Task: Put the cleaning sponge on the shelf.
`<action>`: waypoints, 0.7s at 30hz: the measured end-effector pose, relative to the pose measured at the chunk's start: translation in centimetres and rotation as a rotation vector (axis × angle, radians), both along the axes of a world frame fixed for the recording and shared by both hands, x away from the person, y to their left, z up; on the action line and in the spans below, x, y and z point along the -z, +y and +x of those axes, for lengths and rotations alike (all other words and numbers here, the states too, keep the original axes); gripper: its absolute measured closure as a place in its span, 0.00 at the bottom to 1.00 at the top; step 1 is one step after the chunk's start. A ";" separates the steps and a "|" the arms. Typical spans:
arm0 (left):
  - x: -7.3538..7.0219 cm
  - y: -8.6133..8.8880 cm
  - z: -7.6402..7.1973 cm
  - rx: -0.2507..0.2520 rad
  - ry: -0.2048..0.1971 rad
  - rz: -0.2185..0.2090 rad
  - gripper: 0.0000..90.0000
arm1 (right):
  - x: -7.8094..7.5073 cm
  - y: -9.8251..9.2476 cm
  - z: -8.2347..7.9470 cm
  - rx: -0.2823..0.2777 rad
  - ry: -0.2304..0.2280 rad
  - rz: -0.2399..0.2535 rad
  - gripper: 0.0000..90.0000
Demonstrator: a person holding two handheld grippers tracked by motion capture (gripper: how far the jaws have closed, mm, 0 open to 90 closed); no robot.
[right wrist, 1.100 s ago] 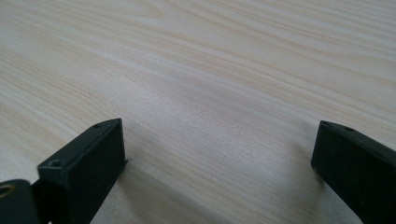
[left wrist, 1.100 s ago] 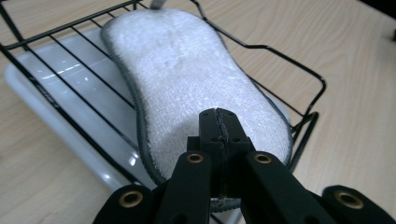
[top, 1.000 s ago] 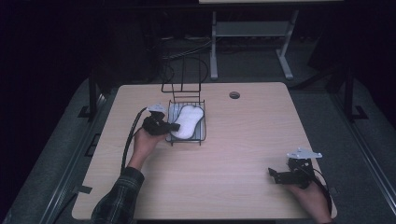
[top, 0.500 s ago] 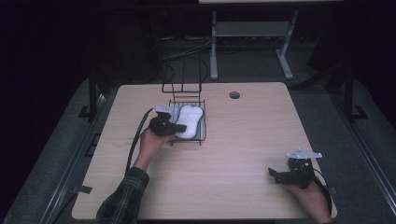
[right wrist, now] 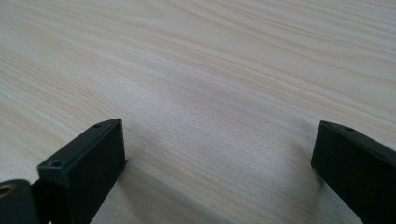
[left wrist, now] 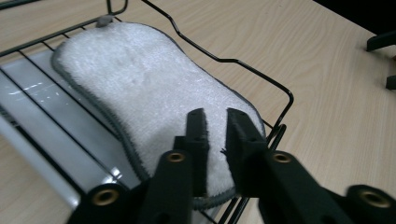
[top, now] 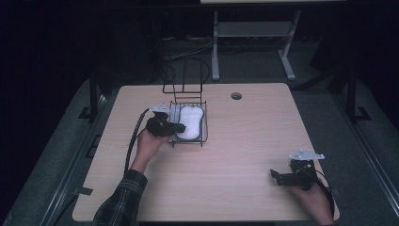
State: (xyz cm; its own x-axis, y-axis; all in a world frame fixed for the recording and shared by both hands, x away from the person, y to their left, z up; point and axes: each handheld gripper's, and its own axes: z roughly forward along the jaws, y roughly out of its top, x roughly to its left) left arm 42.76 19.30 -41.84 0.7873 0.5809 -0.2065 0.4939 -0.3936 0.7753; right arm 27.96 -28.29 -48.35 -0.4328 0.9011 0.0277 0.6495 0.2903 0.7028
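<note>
A pale wood-grain bench [top: 226, 155] is sitting in a dark room, a metal stand [top: 249, 33] looming beyond it. The white cleaning pad [top: 190, 121] is lying in the wire basket [top: 203, 136]. The left tongs [left wrist: 215, 122], shut a second ago, have just been opening over the pad's near end, gripping nothing. Far right of the basket, the right tongs [right wrist: 217, 144] are resting wide open, empty. No writing is showing.

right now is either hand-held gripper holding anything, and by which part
Nothing is held. The left hand-held gripper has just been opening, its jaws slightly apart over the near end of the white pad. The right hand-held gripper is open over bare table.
</note>
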 end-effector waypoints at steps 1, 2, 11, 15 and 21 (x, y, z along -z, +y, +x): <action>-0.1 0.2 -0.1 -0.010 -0.006 -0.001 0.79 | 0.0 0.0 0.0 0.000 0.000 0.000 0.03; -0.1 0.2 -0.1 -0.010 -0.006 -0.001 0.75 | 0.0 0.0 0.0 0.000 0.000 0.000 0.03; -0.7 1.7 -1.7 -0.059 -0.023 0.023 0.39 | 0.0 0.0 0.0 0.000 0.000 0.000 0.03; -0.9 2.4 -2.5 -0.091 -0.036 0.043 0.27 | 0.0 0.0 0.0 0.000 0.000 0.000 0.03; -1.0 3.3 -3.8 -0.120 -0.053 0.074 0.15 | 0.0 0.0 0.0 0.000 0.000 0.000 0.03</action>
